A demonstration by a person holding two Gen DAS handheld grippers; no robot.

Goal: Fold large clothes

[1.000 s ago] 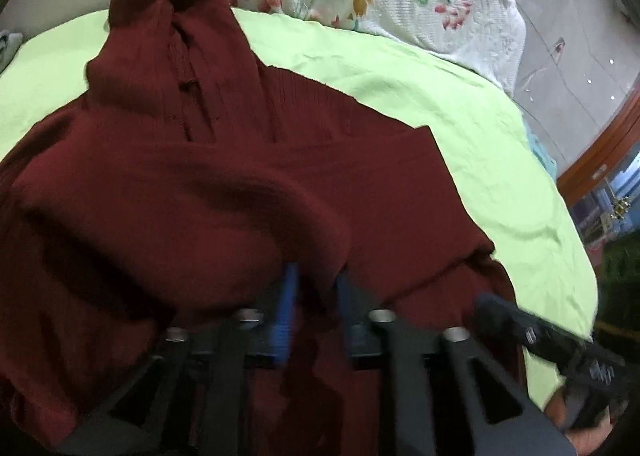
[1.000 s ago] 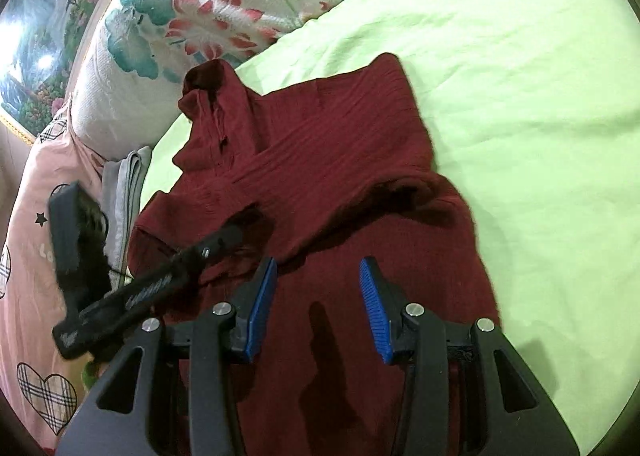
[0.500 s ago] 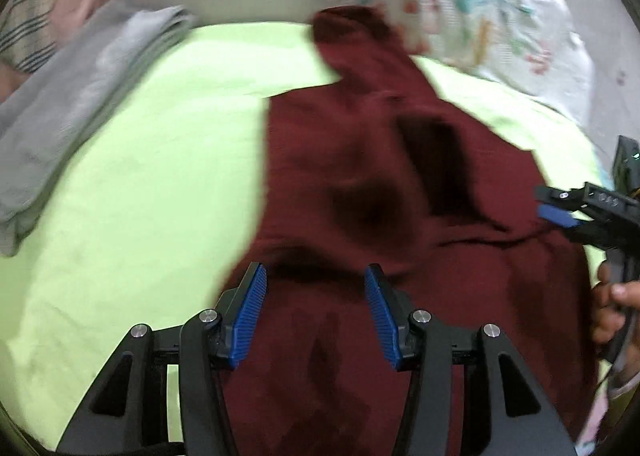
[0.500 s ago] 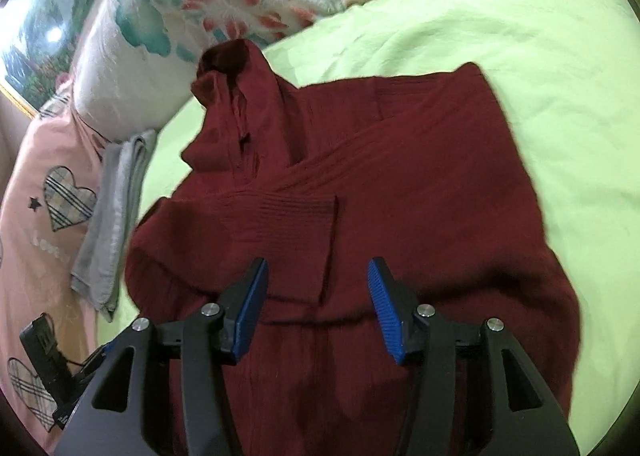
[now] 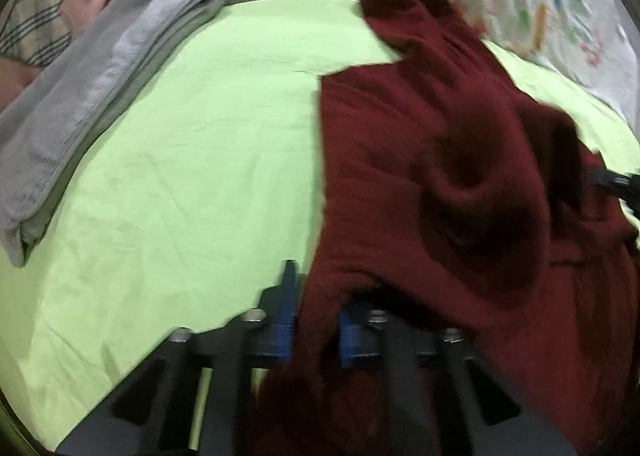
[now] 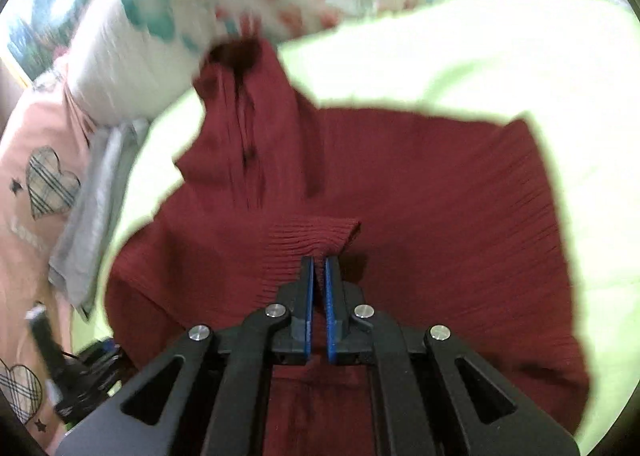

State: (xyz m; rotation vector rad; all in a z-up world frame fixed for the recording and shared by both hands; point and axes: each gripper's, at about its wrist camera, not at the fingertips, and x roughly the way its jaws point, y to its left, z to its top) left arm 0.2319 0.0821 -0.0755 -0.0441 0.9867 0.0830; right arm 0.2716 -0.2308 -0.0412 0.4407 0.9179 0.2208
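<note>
- Two claws work over one dark red sweater (image 6: pixel 420 192) spread on a bed with a lime-green sheet (image 5: pixel 192 160).
- In the right wrist view, the right claw (image 6: pixel 317 272) sits at lower centre, its blue pads clenched on the ribbed cuff (image 6: pixel 316 236) of a sleeve that lies folded over the middle of the sweater.
- In the same view the sweater fills the centre and lower right of the frame, its neck end (image 6: pixel 236 56) reaching the upper middle, just against a floral pillow (image 6: pixel 168 16).
- In the left wrist view, the left claw (image 5: pixel 314 316) is at lower centre, blurred; red fabric runs between its blue pads, which stand close together and pinch the sweater's left edge.
- There the sweater (image 5: pixel 460 176) covers the right half of the frame, bunched into a rounded fold at centre right.
- A folded grey cloth (image 5: pixel 80 96) lies at the left of that view on the sheet, well apart from the sweater.
- A pink pillow with plaid hearts (image 6: pixel 40 184) shows at the left edge of the right wrist view, beside the grey cloth.
- The left claw also appears, dark and blurred, in the lower left corner of the right wrist view.
</note>
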